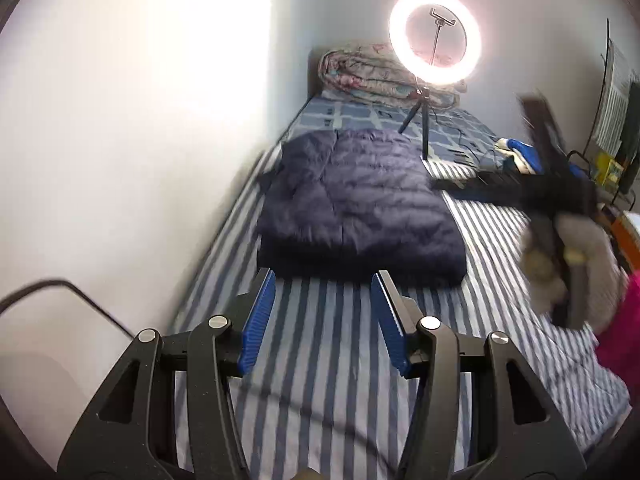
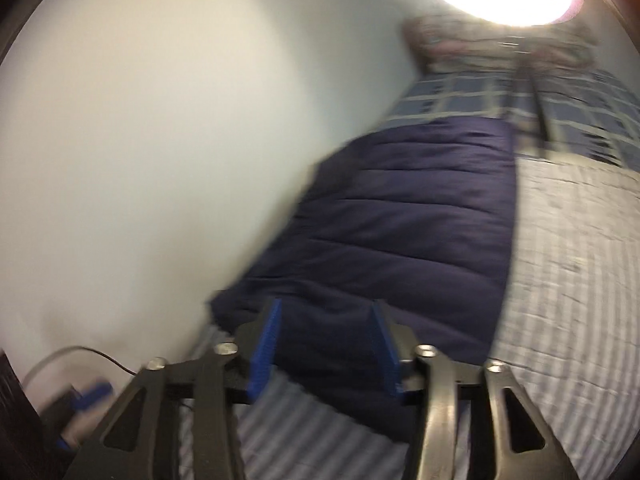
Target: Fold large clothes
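Note:
A navy quilted puffer jacket (image 1: 360,208) lies folded into a compact block on the striped bedsheet (image 1: 320,360), close to the wall. My left gripper (image 1: 324,284) hovers just short of the jacket's near edge, open, with nothing between its blue pads (image 1: 260,320). In the right wrist view my right gripper (image 2: 327,308) is open over the near end of the jacket (image 2: 400,220); its pads (image 2: 266,344) stand apart and do not press the fabric. A blurred gloved hand (image 1: 580,260) holding a black device shows at the right of the left wrist view.
A lit ring light (image 1: 434,38) on a tripod stands on the bed behind the jacket. A folded floral quilt (image 1: 360,72) lies at the head. The white wall (image 1: 120,120) runs along the left. A blue and white cloth (image 1: 520,156) lies at the right.

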The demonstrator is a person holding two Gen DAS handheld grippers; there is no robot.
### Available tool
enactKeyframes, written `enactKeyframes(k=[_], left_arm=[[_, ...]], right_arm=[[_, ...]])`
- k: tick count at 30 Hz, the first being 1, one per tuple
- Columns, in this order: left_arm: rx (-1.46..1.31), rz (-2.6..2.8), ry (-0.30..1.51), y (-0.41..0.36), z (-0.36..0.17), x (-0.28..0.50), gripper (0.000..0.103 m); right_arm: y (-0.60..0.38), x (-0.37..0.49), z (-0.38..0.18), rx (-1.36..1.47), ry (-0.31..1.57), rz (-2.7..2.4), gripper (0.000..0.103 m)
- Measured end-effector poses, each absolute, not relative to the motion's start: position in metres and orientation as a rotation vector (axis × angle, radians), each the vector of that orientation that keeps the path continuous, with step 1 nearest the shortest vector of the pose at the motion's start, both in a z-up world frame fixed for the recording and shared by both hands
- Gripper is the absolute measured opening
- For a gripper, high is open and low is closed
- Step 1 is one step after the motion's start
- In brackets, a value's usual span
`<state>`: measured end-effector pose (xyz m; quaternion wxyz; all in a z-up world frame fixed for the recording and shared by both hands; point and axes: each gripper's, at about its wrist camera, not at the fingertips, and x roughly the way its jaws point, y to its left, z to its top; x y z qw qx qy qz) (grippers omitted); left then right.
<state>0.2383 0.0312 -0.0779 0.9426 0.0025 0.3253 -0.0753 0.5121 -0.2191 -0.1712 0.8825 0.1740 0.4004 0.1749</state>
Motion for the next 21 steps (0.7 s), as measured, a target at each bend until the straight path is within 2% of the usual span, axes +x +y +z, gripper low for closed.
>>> enactKeyframes(k=[7, 10, 12, 16, 21], left_arm=[[0.046, -0.104, 0.673, 0.013, -0.092, 0.334, 0.052], [0.028, -0.068, 0.720, 0.021, -0.111, 0.371, 0.052], [0.056, 0.000, 0.740, 0.028, -0.127, 0.388, 0.052], [0.168, 0.088, 0.871, 0.032, -0.178, 0.415, 0.052], [0.279, 0.096, 0.870, 0.023, -0.205, 0.416, 0.052]], right_arm=[[-0.268, 0.496, -0.198, 0.537, 0.871, 0.293, 0.068], [-0.268, 0.495, -0.204, 0.584, 0.900, 0.324, 0.074], [-0.266, 0.501, -0.214, 0.580, 0.926, 0.335, 0.075], [-0.259, 0.505, -0.236, 0.614, 0.969, 0.364, 0.075], [-0.261, 0.513, -0.263, 0.711, 0.990, 0.392, 0.080]])
